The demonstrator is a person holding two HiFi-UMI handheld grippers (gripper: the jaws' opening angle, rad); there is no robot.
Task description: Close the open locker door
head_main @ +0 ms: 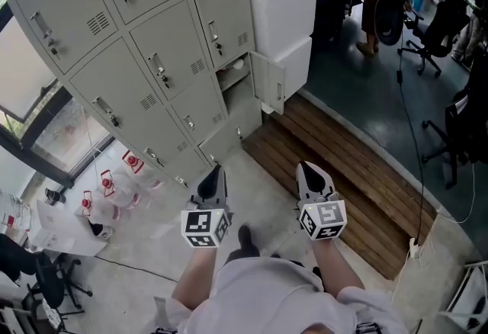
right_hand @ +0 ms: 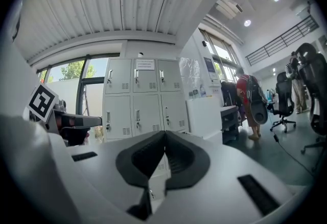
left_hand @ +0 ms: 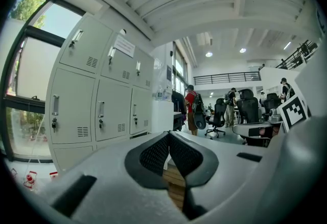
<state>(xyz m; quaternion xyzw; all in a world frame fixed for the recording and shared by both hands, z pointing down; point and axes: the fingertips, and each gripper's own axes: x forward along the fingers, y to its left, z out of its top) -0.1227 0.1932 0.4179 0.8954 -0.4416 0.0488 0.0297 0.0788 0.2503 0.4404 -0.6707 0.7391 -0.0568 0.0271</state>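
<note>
The left tongs point(head_main: 215, 171) and the right tongs point(head_main: 309, 169) are both closed tip to tip with nothing between them. They are held level in front of the person, well short of the lockers point(head_main: 152, 58). The open locker door point(head_main: 268, 82) hangs in the lower row at the right end. It is swung out toward the white cabinet point(head_main: 286, 16), with its compartment point(head_main: 232, 75) exposed.

The main risk is probably the approach. The wooden platform point(head_main: 335, 172) lies between the person and the door, and its edge could catch a foot. The door stands just beside the cabinet, so there is little room to get behind it. A closed tip pushed against the thin edge might slide off and strike the cabinet. A push near the hinge, or too light, would likely leave the door unlatched, and too hard a push could make it bounce back open. Something pale lies inside the compartment and may block the door.
</note>
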